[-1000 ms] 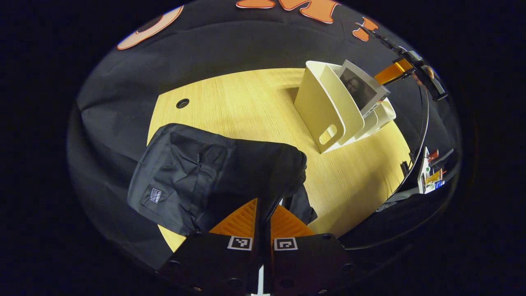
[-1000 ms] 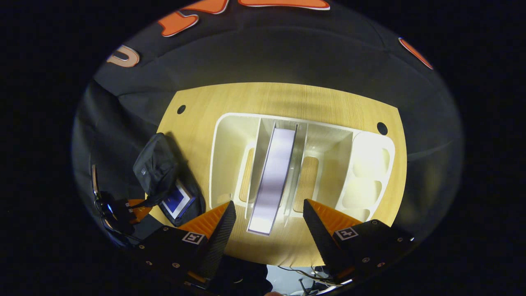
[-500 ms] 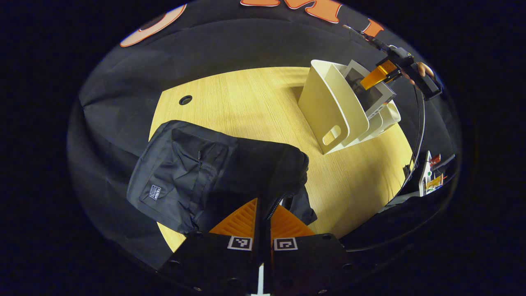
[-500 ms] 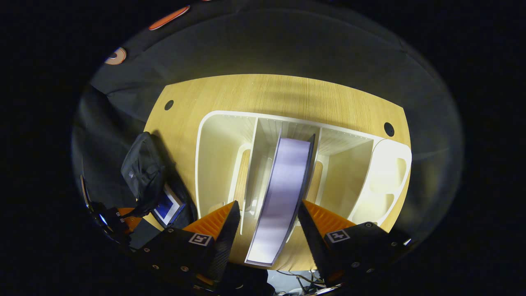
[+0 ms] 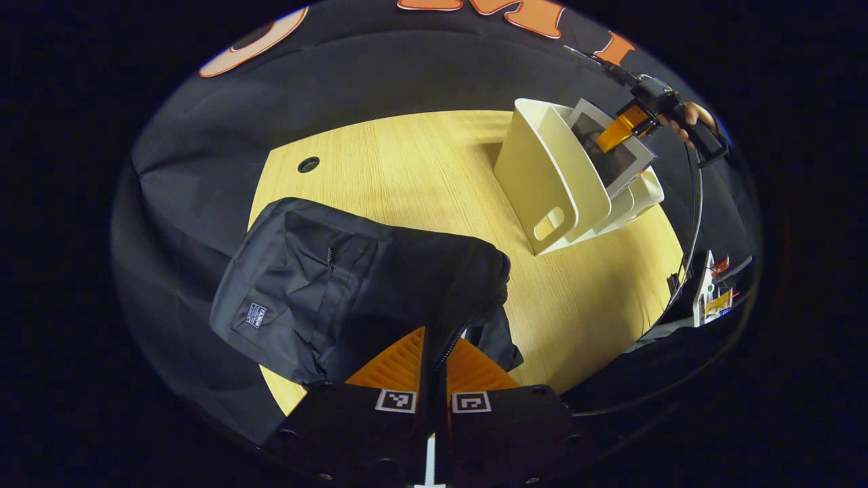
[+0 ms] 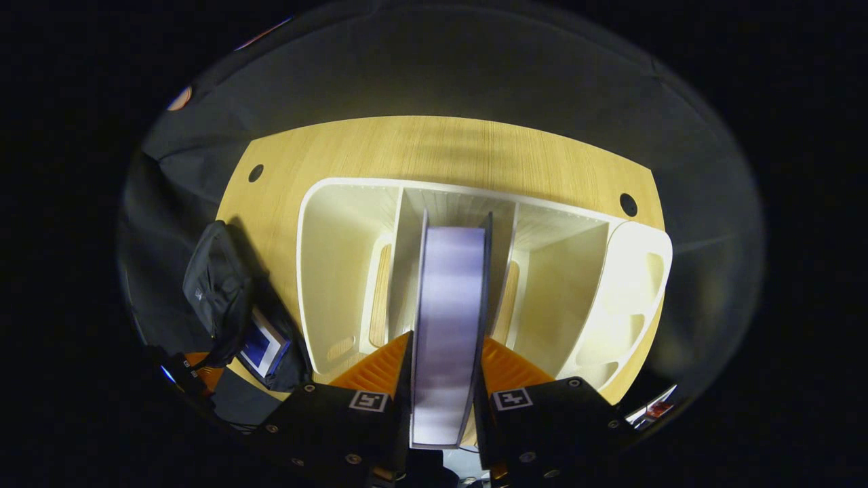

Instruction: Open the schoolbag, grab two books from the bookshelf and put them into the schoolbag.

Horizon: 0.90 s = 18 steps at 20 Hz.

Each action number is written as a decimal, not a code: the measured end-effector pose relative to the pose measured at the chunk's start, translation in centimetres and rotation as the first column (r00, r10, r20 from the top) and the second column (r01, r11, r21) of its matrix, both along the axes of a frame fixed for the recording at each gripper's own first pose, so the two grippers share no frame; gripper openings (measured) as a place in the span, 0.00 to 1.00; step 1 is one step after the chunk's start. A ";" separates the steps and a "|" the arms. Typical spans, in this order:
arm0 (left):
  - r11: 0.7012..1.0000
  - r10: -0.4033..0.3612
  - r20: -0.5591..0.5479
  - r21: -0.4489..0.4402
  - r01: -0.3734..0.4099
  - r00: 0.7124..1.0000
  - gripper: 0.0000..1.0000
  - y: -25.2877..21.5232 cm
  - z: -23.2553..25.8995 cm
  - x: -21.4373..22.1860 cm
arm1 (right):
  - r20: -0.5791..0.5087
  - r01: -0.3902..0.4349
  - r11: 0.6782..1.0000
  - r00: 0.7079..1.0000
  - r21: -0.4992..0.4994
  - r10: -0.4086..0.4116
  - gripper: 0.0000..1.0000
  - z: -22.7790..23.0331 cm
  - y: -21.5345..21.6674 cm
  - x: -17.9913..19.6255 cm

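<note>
A black schoolbag (image 5: 339,291) lies on the wooden table (image 5: 420,163). My left gripper (image 5: 436,346) is shut on its zippered opening edge and holds it up. The white bookshelf (image 5: 542,176) stands at the far right with a book (image 5: 614,152) upright in it. In the right gripper view, the book (image 6: 447,285) stands in the shelf's (image 6: 339,271) middle slot, page edges toward me, and my right gripper (image 6: 445,339) is shut on it. The schoolbag (image 6: 213,291) sits at the left, with a blue book (image 6: 261,344) showing in its mouth.
The table has cable holes (image 5: 308,164) (image 6: 628,204). The shelf's outer slots (image 6: 563,278) hold nothing, and a rounded side compartment (image 6: 637,278) sits on its right. A hand (image 5: 693,116) holds the right gripper (image 5: 620,129). Clutter (image 5: 712,295) lies beyond the table's right edge.
My right gripper came down over the book and its fingers went from wide open to pressing both covers. The left gripper kept its hold on the bag.
</note>
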State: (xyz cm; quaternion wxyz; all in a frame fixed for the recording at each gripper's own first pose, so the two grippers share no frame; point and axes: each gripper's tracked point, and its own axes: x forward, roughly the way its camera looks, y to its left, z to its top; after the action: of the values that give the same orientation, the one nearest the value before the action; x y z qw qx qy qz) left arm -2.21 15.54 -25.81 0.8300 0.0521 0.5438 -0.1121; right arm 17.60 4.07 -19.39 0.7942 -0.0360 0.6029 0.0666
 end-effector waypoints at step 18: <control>0.994 -0.101 0.046 -0.023 0.103 0.994 0.05 0.9 0.7 -0.8 | 0.030 0.136 0.991 0.990 0.010 -0.137 0.37 3.2 0.6 -7.1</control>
State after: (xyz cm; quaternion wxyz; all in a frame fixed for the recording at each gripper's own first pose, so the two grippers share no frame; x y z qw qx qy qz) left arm -2.98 16.49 -25.11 0.8359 0.0718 0.5201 -0.1601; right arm 10.47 4.70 -16.19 0.8062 0.0075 0.5915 0.0141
